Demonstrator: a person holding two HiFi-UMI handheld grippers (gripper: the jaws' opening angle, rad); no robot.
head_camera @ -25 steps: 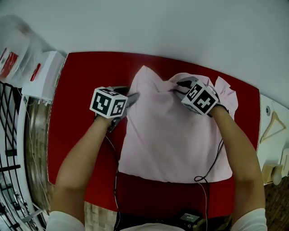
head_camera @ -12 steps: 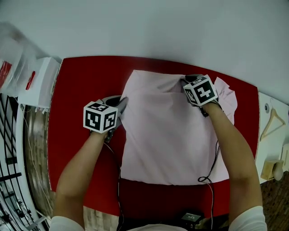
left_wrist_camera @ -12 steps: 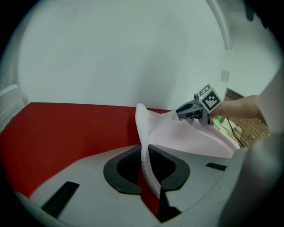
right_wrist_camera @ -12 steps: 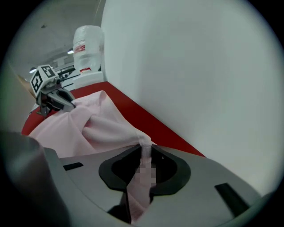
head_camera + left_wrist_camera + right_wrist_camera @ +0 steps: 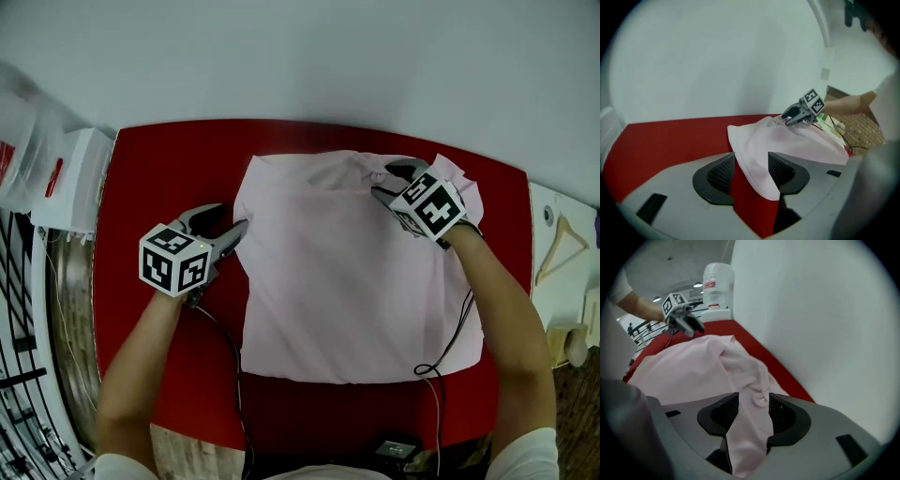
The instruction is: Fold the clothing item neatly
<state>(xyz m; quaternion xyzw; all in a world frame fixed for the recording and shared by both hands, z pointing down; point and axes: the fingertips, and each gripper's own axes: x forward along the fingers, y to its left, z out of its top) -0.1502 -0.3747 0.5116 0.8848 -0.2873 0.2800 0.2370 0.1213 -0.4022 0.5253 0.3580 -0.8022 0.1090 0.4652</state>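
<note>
Red table point(image 5: 159, 169), pink shirt point(image 5: 347, 281) spread flat across it
Shirt's far-right corner is bunched up, half hidden behind the right gripper point(image 5: 382, 181) — both it and the left gripper point(image 5: 232, 217) just spread their jaws, fabric lying loose between each pair.

Garment point(image 5: 347, 272) on table point(image 5: 159, 169), left gripper point(image 5: 228, 217) beside its left edge, right gripper point(image 5: 384, 181) over it

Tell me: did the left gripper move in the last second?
Yes. The left gripper slid toward the red table's left edge and nearer the person; its jaws have just been opening, with the pink shirt's edge between them.
</note>
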